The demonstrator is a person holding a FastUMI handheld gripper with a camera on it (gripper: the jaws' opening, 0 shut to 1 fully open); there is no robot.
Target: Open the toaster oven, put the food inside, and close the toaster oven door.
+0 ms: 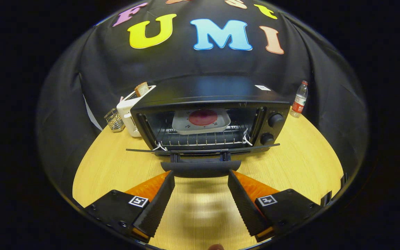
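We hold the gripper (201,177) low over the desk (300,166) with its fingers spread and gripping nothing, their tips flanking the door handle (200,168) just ahead, a stance we judge suited to lifting the door (202,150) shut. Beyond the lowered door, the toaster oven (210,114) stands open with the food tray (201,120) resting on its rack. A toaster (130,109) and a bottle (299,99) stand farther back.

One toaster oven (210,118), one toaster (127,113), one bottle (299,99), one glass (114,120) — and one tray (201,121).
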